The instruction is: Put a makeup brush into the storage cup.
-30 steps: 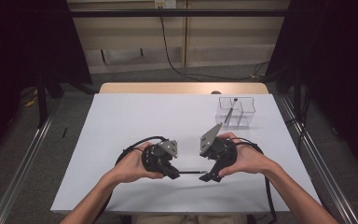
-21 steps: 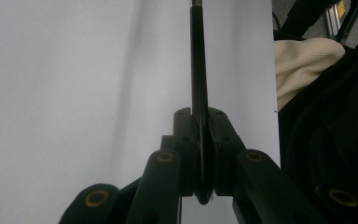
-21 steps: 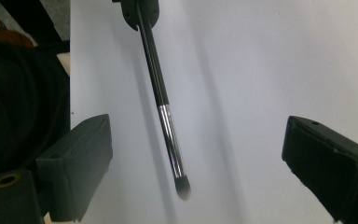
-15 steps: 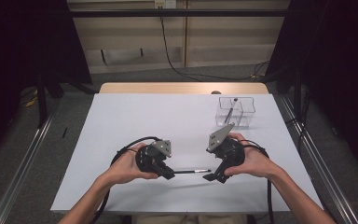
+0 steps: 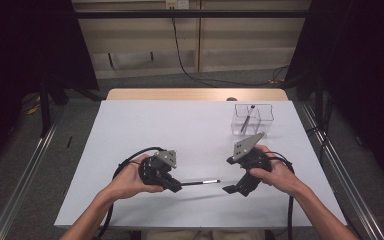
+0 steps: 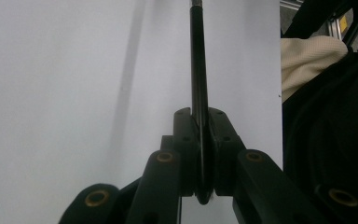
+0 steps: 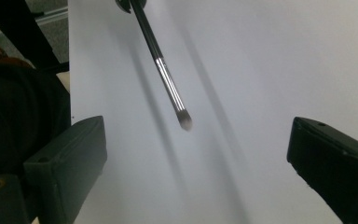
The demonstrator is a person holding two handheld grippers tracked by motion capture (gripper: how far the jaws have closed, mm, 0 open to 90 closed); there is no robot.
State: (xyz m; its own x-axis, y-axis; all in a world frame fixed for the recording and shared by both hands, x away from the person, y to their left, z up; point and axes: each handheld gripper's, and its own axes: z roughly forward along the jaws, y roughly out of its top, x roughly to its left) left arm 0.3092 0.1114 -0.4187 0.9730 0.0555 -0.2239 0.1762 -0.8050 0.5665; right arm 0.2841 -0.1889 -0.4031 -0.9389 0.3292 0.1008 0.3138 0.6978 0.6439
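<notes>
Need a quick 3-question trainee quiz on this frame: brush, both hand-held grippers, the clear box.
1. True or false: the left hand-held gripper is shut on the black handle of the makeup brush.
2. How do the right hand-held gripper's jaws stand? A) shut on the brush tip B) wide open, nothing between the pads C) shut on the table edge
3. Fill in: the clear plastic container at the table's far right holds one thin dark ____.

Key
1. True: in the left gripper view the pads clamp the handle.
2. B: the bristle tip hangs ahead of the open jaws, untouched.
3. Stick-like item, probably another brush; too small to tell for sure.
</notes>
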